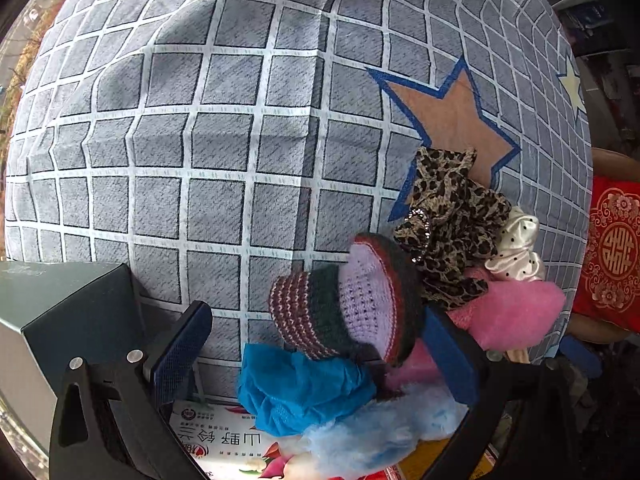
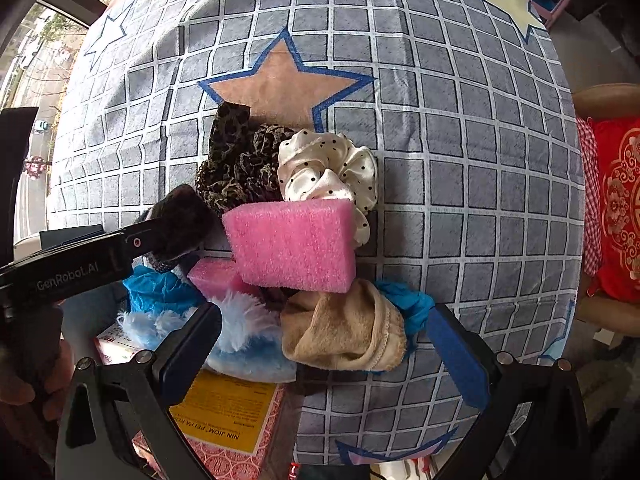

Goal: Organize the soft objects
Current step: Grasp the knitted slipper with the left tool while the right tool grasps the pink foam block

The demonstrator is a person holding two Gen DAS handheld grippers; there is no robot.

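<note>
1. Left gripper [image 1: 316,354]: jaws spread wide, nothing pinched. The knitted striped hat [image 1: 344,300] sits between the pads, its pink crocheted inside turned to the camera; whether a pad touches it, cannot tell. Judged light, floppy and stretchy; best taken at the thick rolled rim.
2. Blue crinkled cloth [image 1: 296,392] and pale blue fluffy piece [image 1: 372,432] lie under the hat, partly over printed boxes [image 1: 224,440]. Thin, feather-light, likely to snag and trail.
3. Dark box [image 1: 60,320] stands just beside the left finger, tight on that side.
4. Centre of heap: leopard scrunchie [image 2: 236,164] touching white dotted satin scrunchie [image 2: 332,172]. The satin looks slippery; pinch through its gathered folds.
5. Pink sponge block [image 2: 292,244] rests on top of the pile; springy, grip across the short faces.
6. Right gripper [image 2: 324,336]: fully parted, empty, hovering over the beige sock [image 2: 344,336]. Limp; grab the bunched middle.
7. Checked star cloth [image 2: 480,160] lies bare to the right and far side, with room to spread. The table edge curves away beyond, red cushion [image 2: 616,208] past it.
</note>
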